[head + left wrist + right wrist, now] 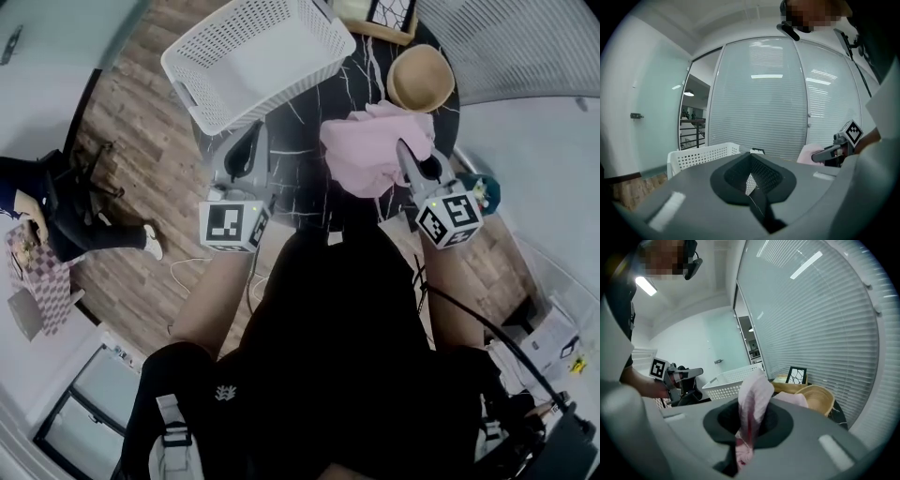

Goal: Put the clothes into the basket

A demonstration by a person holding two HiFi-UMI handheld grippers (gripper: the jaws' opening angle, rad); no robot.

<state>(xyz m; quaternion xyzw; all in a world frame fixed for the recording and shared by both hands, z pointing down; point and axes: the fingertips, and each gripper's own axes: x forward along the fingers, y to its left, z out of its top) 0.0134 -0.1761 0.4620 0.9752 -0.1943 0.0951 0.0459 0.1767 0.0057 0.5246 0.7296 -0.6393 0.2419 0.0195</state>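
Over the dark tabletop (300, 178), the head view shows the right claw (405, 155) at the edge of a pink cloth (366, 155), which bunches loosely on or just above the surface, beside a bowl (420, 80). The white basket (202, 70) stands at the far left of the tabletop, well apart from the cloth, with its mouth up. The left claw (248, 141) hangs between the two, near the basket's near corner.

From the left claw's view, its jaws look drawn together with nothing between them. The basket (701, 157) is just ahead and slightly left, and the cloth (806, 154) is off to the right.

From the right claw's view, the jaws are clamped on a fold of cloth (752, 404), which stands up out of the pinch and also trails down between them. The basket (729, 383) lies ahead to the left.

The step in hand seems to be lifting the cloth for the carry. The grip takes only one fold, so most of the fabric will likely hang free below. It should be raised until the lowest hem clears the basket's rim, then carried across without brushing the bowl. The jaws should open only once the bulk is over the basket's middle. The empty left claw could catch a trailing corner, or else keep out of the path.
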